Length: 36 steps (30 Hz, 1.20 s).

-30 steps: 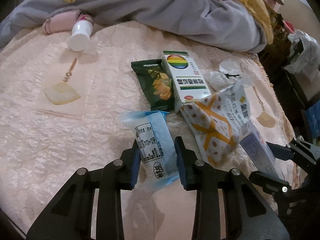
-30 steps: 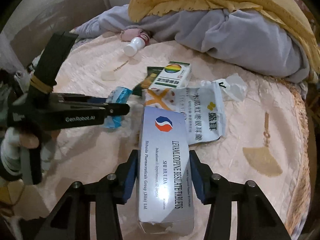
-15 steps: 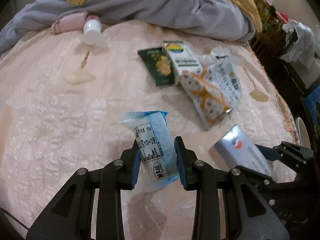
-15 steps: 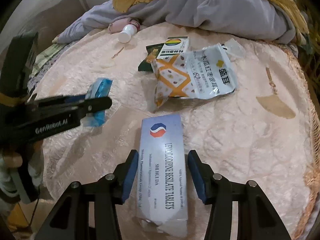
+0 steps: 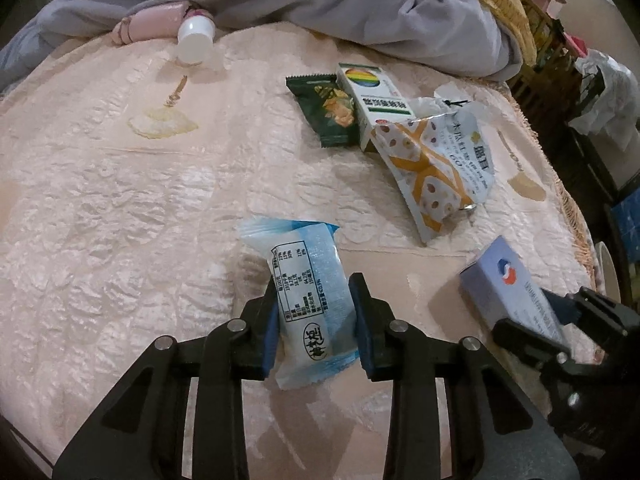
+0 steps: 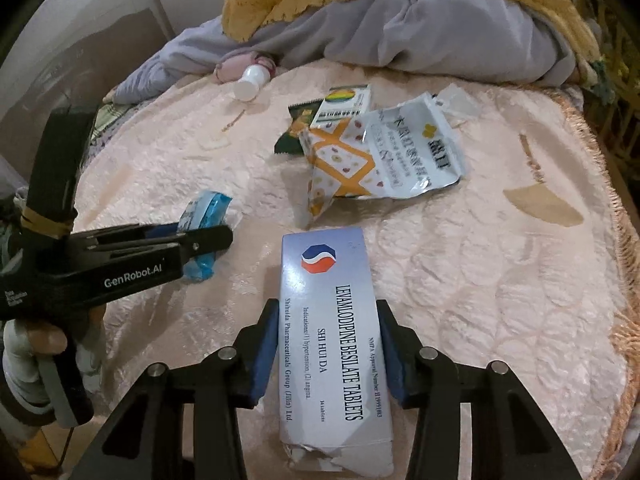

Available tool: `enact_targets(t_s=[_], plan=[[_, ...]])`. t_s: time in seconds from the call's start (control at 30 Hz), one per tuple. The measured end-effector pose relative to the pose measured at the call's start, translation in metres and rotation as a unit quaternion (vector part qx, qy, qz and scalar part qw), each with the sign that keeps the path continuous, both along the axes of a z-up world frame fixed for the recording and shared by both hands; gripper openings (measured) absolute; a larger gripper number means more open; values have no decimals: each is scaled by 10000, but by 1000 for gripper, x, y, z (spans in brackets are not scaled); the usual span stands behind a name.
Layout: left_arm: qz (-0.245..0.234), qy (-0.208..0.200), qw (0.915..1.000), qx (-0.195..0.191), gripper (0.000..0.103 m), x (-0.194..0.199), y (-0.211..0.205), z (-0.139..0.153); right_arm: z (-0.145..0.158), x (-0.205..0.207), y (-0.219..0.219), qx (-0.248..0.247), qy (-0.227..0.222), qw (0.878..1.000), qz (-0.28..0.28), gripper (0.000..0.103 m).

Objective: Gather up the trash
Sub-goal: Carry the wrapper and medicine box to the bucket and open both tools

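Observation:
My left gripper [image 5: 314,312] is shut on a blue and white snack wrapper [image 5: 304,292] and holds it above the pink bedspread [image 5: 120,200]. My right gripper [image 6: 326,340] is shut on a pale blue tablet box [image 6: 332,320], also held above the bed; the box also shows in the left wrist view [image 5: 508,284]. Left on the bed are a white and orange bag [image 5: 436,160], a white carton with a rainbow logo [image 5: 372,100], a dark green snack packet [image 5: 328,112] and a white bottle [image 5: 196,42].
A heap of grey and yellow bedding [image 5: 360,8] lies along the far side of the bed. The fringed bed edge [image 6: 616,240] runs down the right. Dark furniture with a white plastic bag [image 5: 600,96] stands beyond it.
Both grippers have pulled back from the trash pile with their items. The tablet box came off the white and orange bag, and the blue wrapper moved away from the pile.

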<state>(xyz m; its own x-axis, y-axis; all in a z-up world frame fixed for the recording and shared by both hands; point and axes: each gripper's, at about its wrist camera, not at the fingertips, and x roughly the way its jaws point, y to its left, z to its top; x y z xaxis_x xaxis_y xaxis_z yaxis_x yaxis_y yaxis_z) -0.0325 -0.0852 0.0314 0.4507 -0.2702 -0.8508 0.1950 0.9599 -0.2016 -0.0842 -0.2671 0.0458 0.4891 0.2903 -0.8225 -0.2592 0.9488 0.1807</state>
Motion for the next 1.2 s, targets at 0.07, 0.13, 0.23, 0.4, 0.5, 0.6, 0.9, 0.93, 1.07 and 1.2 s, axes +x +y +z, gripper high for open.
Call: enact_targets(t_s=[0.07, 0.13, 0.23, 0.4, 0.5, 0.6, 0.9, 0.93, 1.07, 1.2], plan=[[-12, -38, 10000, -45, 29, -4, 0, 5, 7, -4, -4, 51, -88, 9999, -47, 44], [-21, -100, 9999, -92, 29, -9, -1, 12, 15, -8, -9, 162, -188, 9996, -115, 45], [-65, -257, 9996, -108, 29, -18, -3, 25, 27, -14, -13, 259, -325, 9989, -194, 45], [-63, -657, 9978, 38, 29, -32, -7, 49, 46, -21, -13, 303, -575, 9976, -254, 45], [-38, -922, 9957, 78, 29, -38, -8, 66, 61, -28, -13, 304, -789, 9959, -322, 45], [-41, -1224, 9924, 145, 29, -45, -9, 84, 72, -34, -16, 333, -945, 9943, -370, 45], [-51, -1881, 9814, 374, 29, -66, -19, 117, 95, -52, -34, 428, -1289, 9890, -581, 45], [-60, -1915, 9807, 387, 29, -68, -21, 119, 97, -54, -36, 444, -1319, 9884, -606, 45], [-117, -2117, 9761, 481, 29, -75, -29, 128, 106, -64, -44, 458, -1436, 9861, -703, 45], [-219, -2235, 9734, 459, 29, -80, -40, 136, 112, -74, -56, 412, -1539, 9838, -826, 45]])
